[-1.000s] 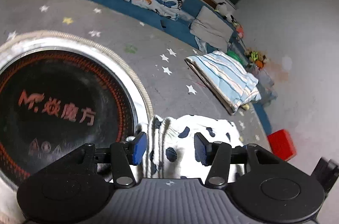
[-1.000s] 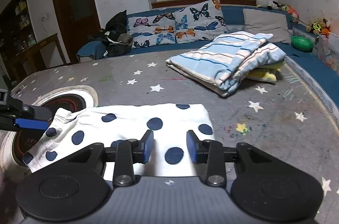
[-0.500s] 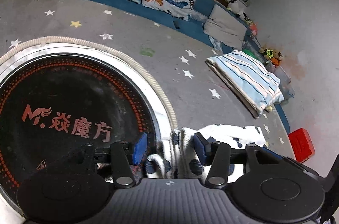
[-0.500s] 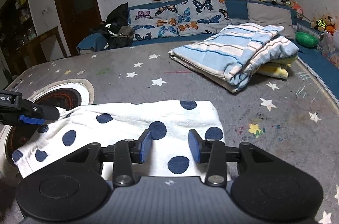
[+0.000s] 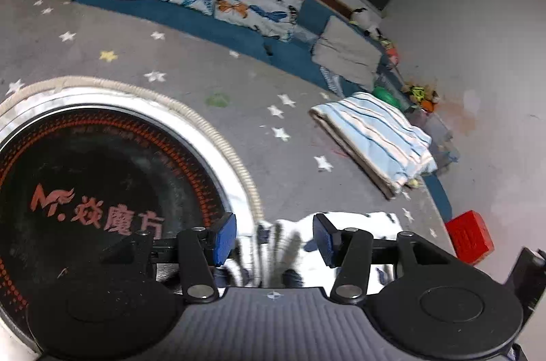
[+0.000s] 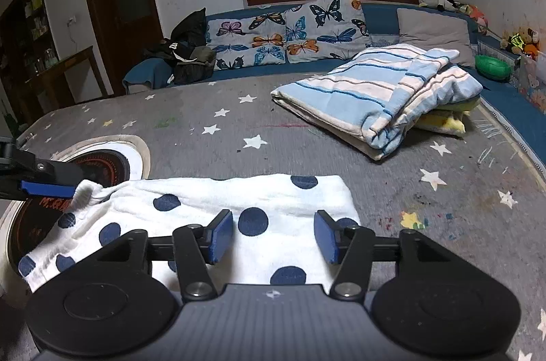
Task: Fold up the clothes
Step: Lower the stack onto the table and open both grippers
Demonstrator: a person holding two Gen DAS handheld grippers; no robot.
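Observation:
A white garment with dark blue polka dots (image 6: 259,200) lies flat on the grey star-patterned table (image 6: 307,135). Its left end hangs over a round black cooktop (image 6: 109,161). My right gripper (image 6: 271,236) is open over the garment's near right part, jaws apart, nothing between them. My left gripper (image 5: 274,238) is open at the garment's bunched left end (image 5: 283,245), which is blurred. One left gripper finger (image 6: 47,188) shows in the right wrist view beside that end.
A folded blue-and-white striped blanket (image 6: 378,91) lies at the table's far right. The round cooktop (image 5: 95,187) with red lettering is set in the table's left. A blue sofa with butterfly cushions (image 6: 290,33) runs behind. A red box (image 5: 471,236) sits on the floor.
My left gripper has shifted along the garment's left end, the cloth there is blurred. My right gripper has drawn back slightly over the garment. Both stay open.

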